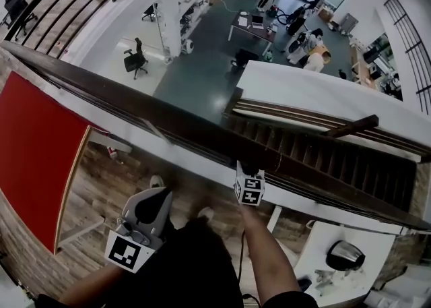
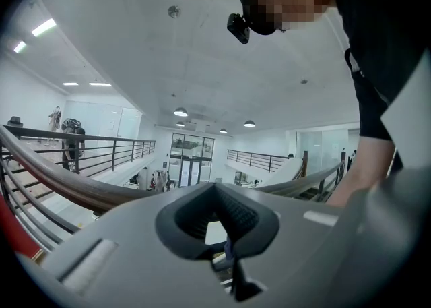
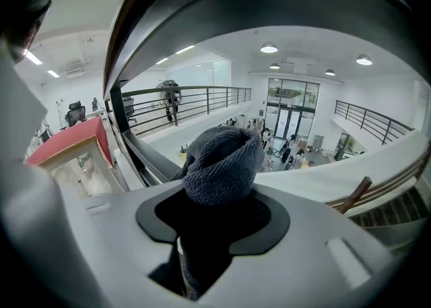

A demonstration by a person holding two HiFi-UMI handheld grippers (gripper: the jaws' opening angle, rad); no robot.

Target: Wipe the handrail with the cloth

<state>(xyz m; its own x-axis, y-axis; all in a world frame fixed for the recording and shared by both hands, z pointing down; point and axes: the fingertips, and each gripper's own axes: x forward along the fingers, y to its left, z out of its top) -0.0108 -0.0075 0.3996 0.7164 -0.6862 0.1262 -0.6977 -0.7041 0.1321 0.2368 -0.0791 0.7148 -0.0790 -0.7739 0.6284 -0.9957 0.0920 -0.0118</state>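
Observation:
The dark wooden handrail [image 1: 135, 101] runs diagonally from upper left to lower right in the head view. My right gripper [image 1: 246, 167] is pressed up to its near side and is shut on a grey knitted cloth [image 3: 224, 164]. The cloth bulges out of the jaws, and the rail arches close overhead [image 3: 202, 3] in the right gripper view. My left gripper [image 1: 161, 194] is held back from the rail, over the wooden floor. Its jaws [image 2: 215, 189] meet with nothing between them. The handrail [image 2: 67, 189] curves past on the left of the left gripper view.
Beyond the rail is an open drop to a lower floor with desks, chairs and people [image 1: 306, 47]. A staircase with wooden treads [image 1: 323, 158] descends on the right. A red panel [image 1: 34, 145] stands on the left, and a white table [image 1: 323, 246] at the bottom right.

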